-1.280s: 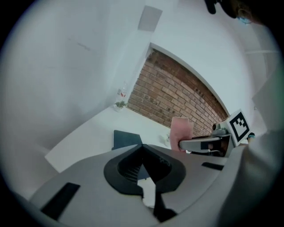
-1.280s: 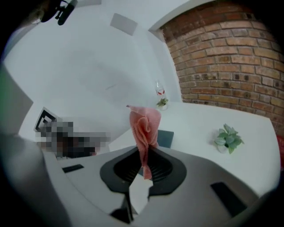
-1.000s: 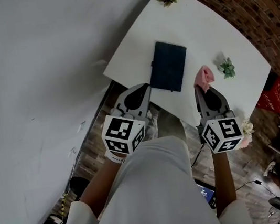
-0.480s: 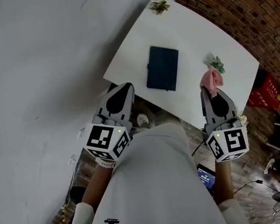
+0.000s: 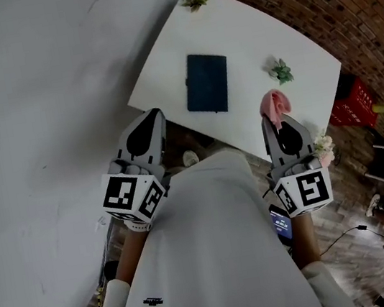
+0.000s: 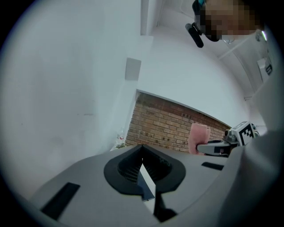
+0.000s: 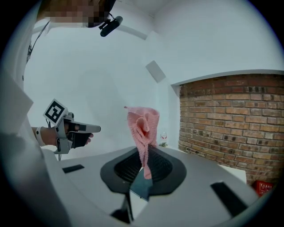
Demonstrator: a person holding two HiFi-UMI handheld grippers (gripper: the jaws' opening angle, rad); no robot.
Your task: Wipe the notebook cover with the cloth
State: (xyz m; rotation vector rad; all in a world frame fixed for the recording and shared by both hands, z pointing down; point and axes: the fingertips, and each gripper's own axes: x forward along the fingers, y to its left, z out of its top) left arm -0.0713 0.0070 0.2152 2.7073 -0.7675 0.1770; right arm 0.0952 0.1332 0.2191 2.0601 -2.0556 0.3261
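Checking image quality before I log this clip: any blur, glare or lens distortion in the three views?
Head view: evenly lit, no glare, the notebook sharp on the white table. Left gripper view: strong fisheye with black corners, foreground soft. Right gripper view: same fisheye bending the brick wall, the pink cloth in focus, its knit visible.

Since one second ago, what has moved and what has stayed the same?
The left gripper, shut and empty, drew back from the notebook. The right gripper drew back too, carrying the cloth toward the table edge. The cloth stays gripped; the notebook has not moved.
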